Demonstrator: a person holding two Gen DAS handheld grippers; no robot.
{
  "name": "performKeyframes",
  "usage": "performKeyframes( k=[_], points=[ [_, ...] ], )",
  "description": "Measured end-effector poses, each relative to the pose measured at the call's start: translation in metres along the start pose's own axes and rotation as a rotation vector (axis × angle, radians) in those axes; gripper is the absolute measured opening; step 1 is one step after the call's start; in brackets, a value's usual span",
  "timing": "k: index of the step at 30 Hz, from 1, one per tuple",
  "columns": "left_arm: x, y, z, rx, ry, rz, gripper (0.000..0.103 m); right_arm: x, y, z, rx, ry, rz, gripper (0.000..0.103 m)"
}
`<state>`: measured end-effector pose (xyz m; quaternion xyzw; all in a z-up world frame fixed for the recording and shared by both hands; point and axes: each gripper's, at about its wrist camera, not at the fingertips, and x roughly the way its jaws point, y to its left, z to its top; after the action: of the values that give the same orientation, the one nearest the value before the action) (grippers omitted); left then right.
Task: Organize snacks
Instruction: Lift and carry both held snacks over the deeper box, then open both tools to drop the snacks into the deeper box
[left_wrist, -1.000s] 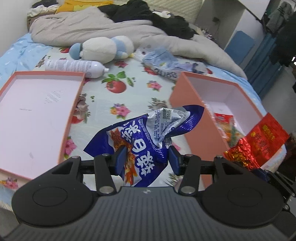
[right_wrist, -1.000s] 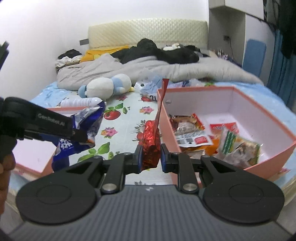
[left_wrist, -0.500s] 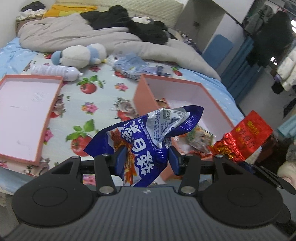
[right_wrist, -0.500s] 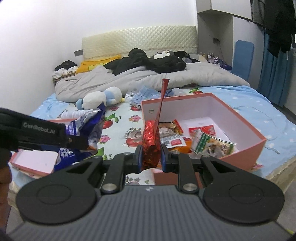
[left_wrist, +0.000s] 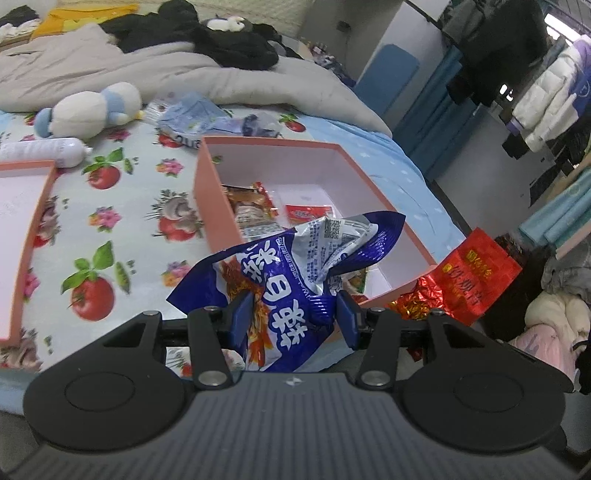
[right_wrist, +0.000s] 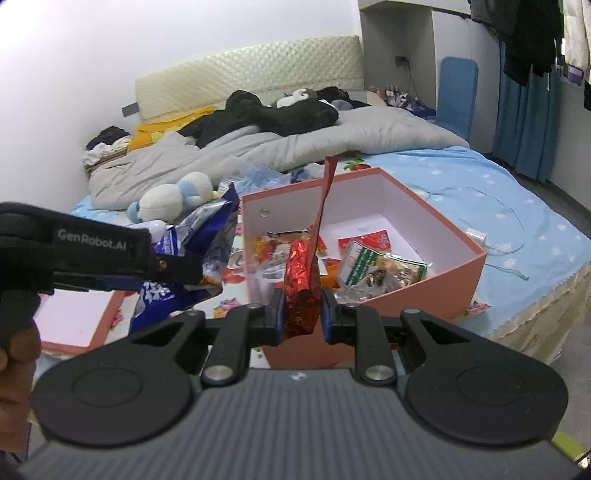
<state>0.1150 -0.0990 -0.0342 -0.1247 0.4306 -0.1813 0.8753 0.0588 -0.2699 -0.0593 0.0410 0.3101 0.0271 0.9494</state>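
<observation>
My left gripper (left_wrist: 293, 317) is shut on a crumpled blue snack bag (left_wrist: 295, 273) and holds it in the air in front of the near corner of the orange box (left_wrist: 212, 199). My right gripper (right_wrist: 302, 312) is shut on a red foil snack bag (right_wrist: 303, 280), held edge-on before the same orange box (right_wrist: 424, 291). The red bag also shows at the right of the left wrist view (left_wrist: 465, 275). The blue bag and the left gripper's arm show at the left of the right wrist view (right_wrist: 192, 258). Several snack packets (right_wrist: 369, 258) lie inside the box.
The box lid (left_wrist: 22, 236) lies open on the fruit-print bedsheet (left_wrist: 110, 236) to the left. A plush toy (left_wrist: 88, 110), a white bottle (left_wrist: 44, 151), a blue plastic pack (left_wrist: 199, 118) and a grey duvet (left_wrist: 184, 70) lie further back. Hanging clothes (left_wrist: 546, 92) stand at the right.
Both grippers have drawn back and swung right with their bags. The orange box now sits further ahead and more of its inside shows.
</observation>
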Motion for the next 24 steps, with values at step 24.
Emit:
performKeyframes(
  k=[24],
  points=[
    [0.209,-0.013,0.120,0.090,0.149,-0.050,0.055,0.177,-0.076,0.059,0.105,0.151,-0.089,0.023]
  ],
)
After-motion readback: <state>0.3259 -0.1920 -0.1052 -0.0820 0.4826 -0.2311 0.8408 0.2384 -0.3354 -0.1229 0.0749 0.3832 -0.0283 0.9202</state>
